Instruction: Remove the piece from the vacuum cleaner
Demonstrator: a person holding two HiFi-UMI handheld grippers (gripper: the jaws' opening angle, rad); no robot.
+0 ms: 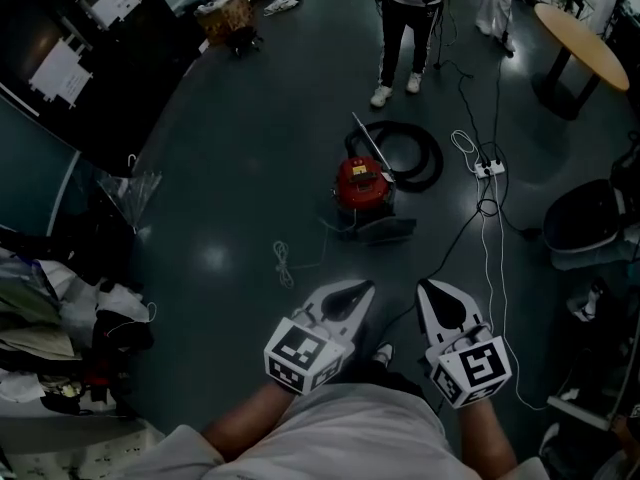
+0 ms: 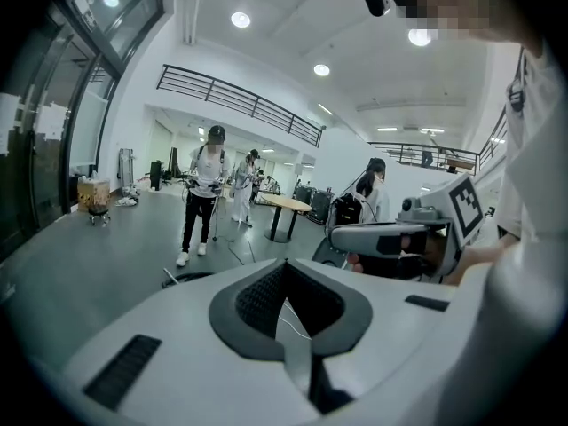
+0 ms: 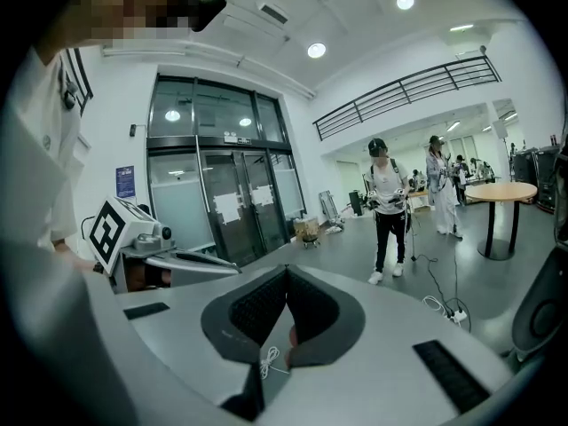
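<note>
A red vacuum cleaner (image 1: 361,182) stands on the dark floor about mid-frame in the head view. A black hose (image 1: 412,154) coils behind it, a thin metal tube (image 1: 369,142) leans over it, and a dark flat piece (image 1: 382,230) lies at its front. Both grippers are low in that view, close to my body and well short of the vacuum. My left gripper (image 1: 362,289) (image 2: 286,263) is shut with nothing in it. My right gripper (image 1: 427,287) (image 3: 286,270) is shut and empty too. Each gripper view shows the other gripper alongside.
A person (image 1: 405,28) stands just beyond the vacuum. A white power strip (image 1: 488,168) with trailing cables lies to its right, and a loose white cord (image 1: 283,264) to its left. There is a round table (image 1: 583,44) far right, a dark chair (image 1: 588,218) at right, and clutter (image 1: 60,338) at left.
</note>
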